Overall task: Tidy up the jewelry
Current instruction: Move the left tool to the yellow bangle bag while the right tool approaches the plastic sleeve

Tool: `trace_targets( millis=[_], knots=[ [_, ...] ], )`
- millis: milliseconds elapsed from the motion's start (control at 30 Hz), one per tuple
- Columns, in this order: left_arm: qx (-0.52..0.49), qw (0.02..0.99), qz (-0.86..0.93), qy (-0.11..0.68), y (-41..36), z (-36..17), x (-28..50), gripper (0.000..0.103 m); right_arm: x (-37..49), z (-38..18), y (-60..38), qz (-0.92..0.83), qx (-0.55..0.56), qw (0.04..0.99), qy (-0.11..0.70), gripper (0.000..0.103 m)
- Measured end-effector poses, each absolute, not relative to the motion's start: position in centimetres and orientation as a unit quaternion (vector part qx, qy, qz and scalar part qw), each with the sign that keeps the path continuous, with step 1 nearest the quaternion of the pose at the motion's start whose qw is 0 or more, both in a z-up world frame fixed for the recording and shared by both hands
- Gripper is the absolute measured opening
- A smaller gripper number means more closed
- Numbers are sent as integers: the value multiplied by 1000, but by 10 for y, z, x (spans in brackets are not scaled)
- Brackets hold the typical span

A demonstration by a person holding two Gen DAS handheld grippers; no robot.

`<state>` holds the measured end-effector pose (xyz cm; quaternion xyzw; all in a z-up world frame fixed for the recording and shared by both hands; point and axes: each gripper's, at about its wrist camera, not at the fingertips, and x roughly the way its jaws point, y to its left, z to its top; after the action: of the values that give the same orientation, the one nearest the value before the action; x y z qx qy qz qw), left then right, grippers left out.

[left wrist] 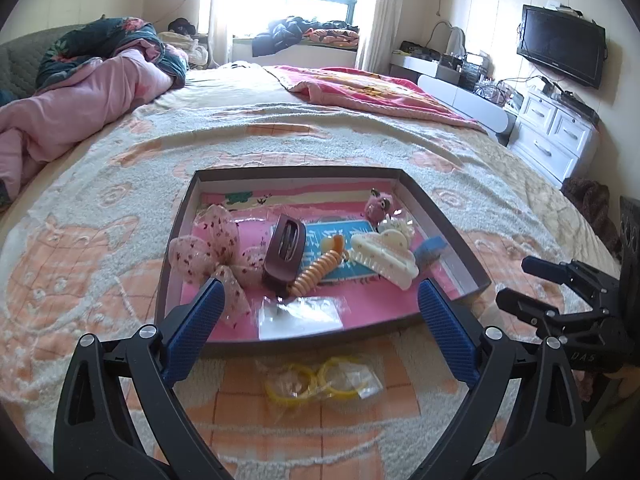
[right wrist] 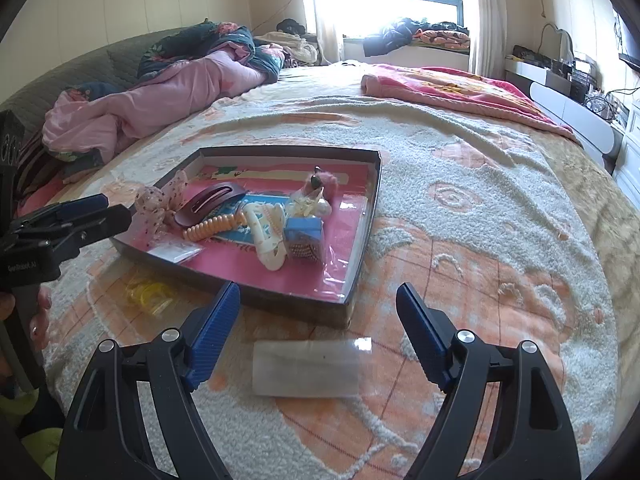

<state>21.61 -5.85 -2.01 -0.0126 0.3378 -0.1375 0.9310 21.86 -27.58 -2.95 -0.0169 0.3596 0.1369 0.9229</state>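
Holding both tools above the bed [left wrist: 360,136], you have the left gripper [left wrist: 320,300] with its blue fingers [left wrist: 200,316] spread wide and gripping nothing, poised over the near edge of the shallow box [left wrist: 440,216]. Your right gripper [right wrist: 318,300] is likewise spread wide and empty, hovering off the box's near right corner.

The box rests on the peach-and-cream bedspread [right wrist: 480,240] and contains the sorted items:
- a sheer pink bow [left wrist: 208,248] at the left side;
- a dark maroon hair clip [left wrist: 284,252] just beside the bow;
- an orange spiral hair tie [left wrist: 316,272] touching the clip;
- a cream claw clip [left wrist: 384,256] to the right of the tie;
- a pink fuzzy ornament [left wrist: 378,206] toward the far right corner;
- a small clear packet [left wrist: 300,312] against the near wall.

Two items lie outside the box on the bedspread. A clear bag of yellow bangles [left wrist: 320,380] sits just in front of the near wall, between your left fingers. A clear plastic sleeve [right wrist: 308,368] lies flat between your right fingers, near the box corner but apart from it.
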Motion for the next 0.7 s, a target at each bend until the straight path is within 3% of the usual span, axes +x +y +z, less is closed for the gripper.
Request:
trace_targets(
  millis=[367, 700],
  knots=[
    [-12, 926, -129, 354, -55, -35, 190, 89, 201, -37, -274, 144, -16, 918, 370, 78],
    [-27, 912, -120, 390, -50, -64, 181, 89, 191, -54, -273, 145, -19, 911, 386, 85]
  ],
)
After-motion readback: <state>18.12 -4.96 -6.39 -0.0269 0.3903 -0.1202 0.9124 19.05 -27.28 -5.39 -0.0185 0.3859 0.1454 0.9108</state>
